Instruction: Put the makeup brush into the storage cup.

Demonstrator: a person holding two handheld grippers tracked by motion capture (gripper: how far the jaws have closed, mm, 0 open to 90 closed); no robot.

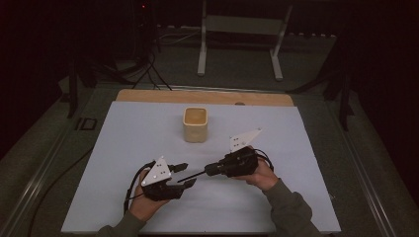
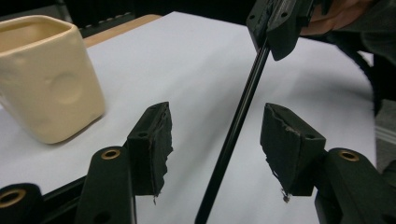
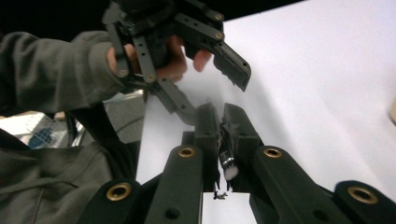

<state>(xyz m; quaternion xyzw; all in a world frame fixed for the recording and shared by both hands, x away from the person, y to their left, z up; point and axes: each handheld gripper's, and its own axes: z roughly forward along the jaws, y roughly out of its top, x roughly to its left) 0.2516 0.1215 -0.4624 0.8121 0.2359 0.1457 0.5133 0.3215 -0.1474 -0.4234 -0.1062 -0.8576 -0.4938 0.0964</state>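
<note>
A thin black brush (image 1: 192, 176) with a silver band and a white end (image 3: 227, 164) is clamped in my right gripper (image 1: 210, 169), which is shut on it (image 3: 219, 116). Its long black handle (image 2: 233, 130) points left and runs through the gap between the fingers of my left gripper (image 1: 187, 175). That gripper (image 2: 215, 123) stands open, and neither pad touches the handle. A cream square cup (image 1: 195, 124) stands upright on the white sheet beyond both grippers, and it appears at the left of the left gripper view (image 2: 44, 79).
The white sheet (image 1: 123, 148) covers a wooden table whose far edge (image 1: 148, 95) is bare. Behind it on the floor stand a white frame (image 1: 237, 29) and dark stands with cables (image 1: 148, 69). A grey sleeve (image 3: 51, 70) fills the left of the right gripper view.
</note>
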